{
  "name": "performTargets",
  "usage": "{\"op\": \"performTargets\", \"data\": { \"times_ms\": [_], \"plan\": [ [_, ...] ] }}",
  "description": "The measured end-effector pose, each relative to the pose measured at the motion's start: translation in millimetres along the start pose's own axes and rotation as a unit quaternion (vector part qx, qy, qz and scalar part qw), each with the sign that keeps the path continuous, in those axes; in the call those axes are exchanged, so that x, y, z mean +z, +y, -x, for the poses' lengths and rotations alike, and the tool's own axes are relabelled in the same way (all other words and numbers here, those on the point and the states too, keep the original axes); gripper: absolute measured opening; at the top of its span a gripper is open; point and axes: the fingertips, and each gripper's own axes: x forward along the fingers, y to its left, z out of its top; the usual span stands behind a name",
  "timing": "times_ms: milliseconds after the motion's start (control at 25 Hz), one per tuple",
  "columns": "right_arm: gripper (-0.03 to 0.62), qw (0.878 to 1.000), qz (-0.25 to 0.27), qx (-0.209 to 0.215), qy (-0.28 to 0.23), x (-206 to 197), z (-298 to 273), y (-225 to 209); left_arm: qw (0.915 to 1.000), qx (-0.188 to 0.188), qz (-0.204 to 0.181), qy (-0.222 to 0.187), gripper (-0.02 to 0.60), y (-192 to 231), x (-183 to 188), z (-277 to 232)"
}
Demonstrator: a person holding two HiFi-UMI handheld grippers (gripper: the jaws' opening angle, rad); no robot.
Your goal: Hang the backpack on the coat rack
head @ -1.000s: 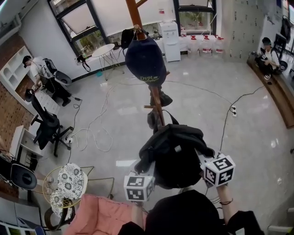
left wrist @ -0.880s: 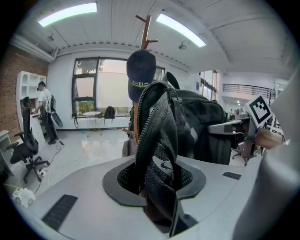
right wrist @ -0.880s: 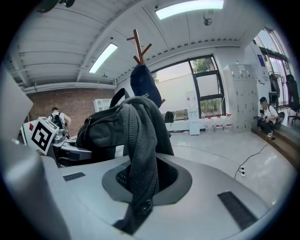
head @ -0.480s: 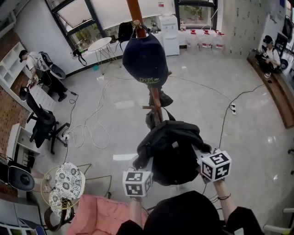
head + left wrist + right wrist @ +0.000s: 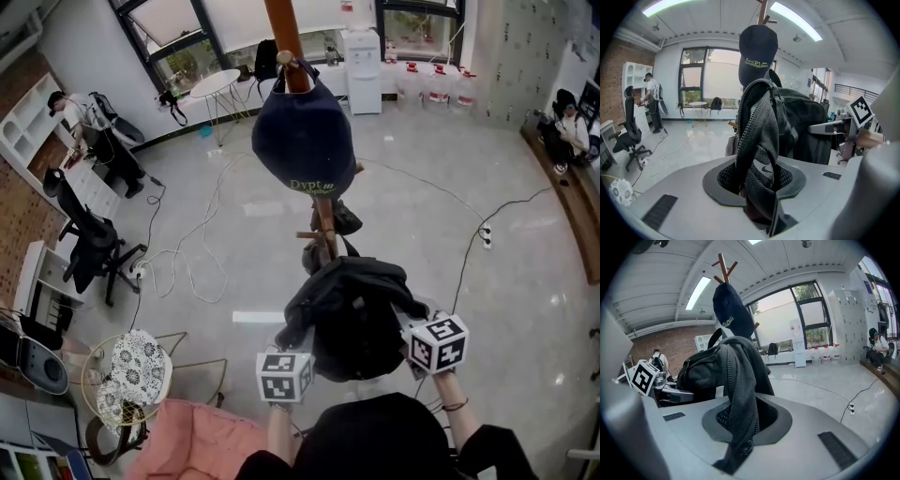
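Observation:
The black backpack hangs in the air between my two grippers, right in front of the wooden coat rack pole. A dark blue cap hangs on an upper peg of the rack. My left gripper is shut on a grey mesh shoulder strap, with the cap and the rack top straight behind it. My right gripper is shut on the other mesh strap, the backpack's body to its left. In the head view the backpack hides both pairs of jaws.
A small dark bag hangs lower on the pole. Cables trail over the floor. An office chair and a person at a desk are at the left; a wire chair and pink fabric lie near my feet.
Both grippers have carried the backpack forward, closer to the rack pole, and a little lower. The grips on the straps are unchanged.

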Motion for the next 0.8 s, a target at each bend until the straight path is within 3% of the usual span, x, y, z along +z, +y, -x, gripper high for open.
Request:
{"op": "performTargets", "data": {
  "times_ms": [400,800],
  "plan": [
    [0.029,0.999,-0.002,0.030,0.029,-3.4,-40.4,-28.3,0.9992,0.025,0.022,0.023,0.135,10.1,-1.5,-40.2],
    [0.029,0.999,-0.012,0.022,0.043,-12.6,-82.7,-44.0,0.9981,0.019,0.029,0.051,0.135,30.8,-13.0,-80.1]
  ]
}}
